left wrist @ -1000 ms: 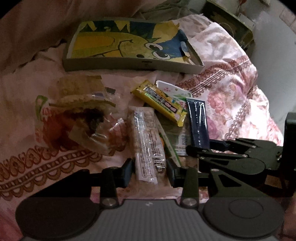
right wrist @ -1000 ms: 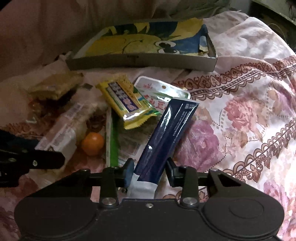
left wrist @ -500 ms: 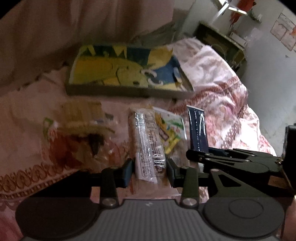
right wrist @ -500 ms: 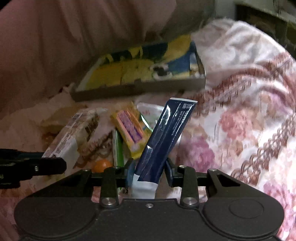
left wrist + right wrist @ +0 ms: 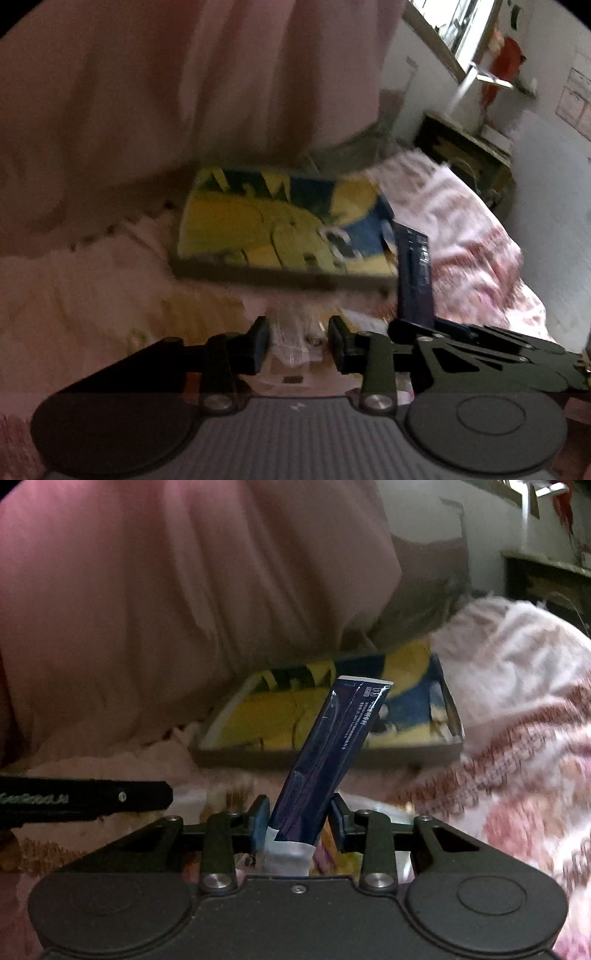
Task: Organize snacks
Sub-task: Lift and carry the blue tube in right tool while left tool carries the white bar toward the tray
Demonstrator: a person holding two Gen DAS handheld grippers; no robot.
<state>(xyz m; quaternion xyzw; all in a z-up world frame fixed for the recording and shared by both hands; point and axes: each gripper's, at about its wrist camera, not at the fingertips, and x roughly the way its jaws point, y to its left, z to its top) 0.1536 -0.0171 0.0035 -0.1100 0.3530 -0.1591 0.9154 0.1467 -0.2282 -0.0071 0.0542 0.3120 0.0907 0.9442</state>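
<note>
Gripping a clear wrapper (image 5: pixel 295 341) between its fingers, the left claw (image 5: pixel 298 341) hovers at 6 o'clock from the tray (image 5: pixel 258 273); crinkly film looks light and slippery. Right view: the right claw (image 5: pixel 298 821) pinches a dark blue pouch (image 5: pixel 332 749) near its white bottom seal, the pouch leaning toward 1 o'clock, limp, best held low.

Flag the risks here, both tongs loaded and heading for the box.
1. The long dark-blue foil sachet is pinched only at its bottom end by the right tongs and leans sideways; it may swing or slip.
2. The clear-wrapped snack bar in the left tongs looks loosely held.
3. The tongs sit close together; they may collide over the shallow yellow-and-blue cardboard box.
</note>
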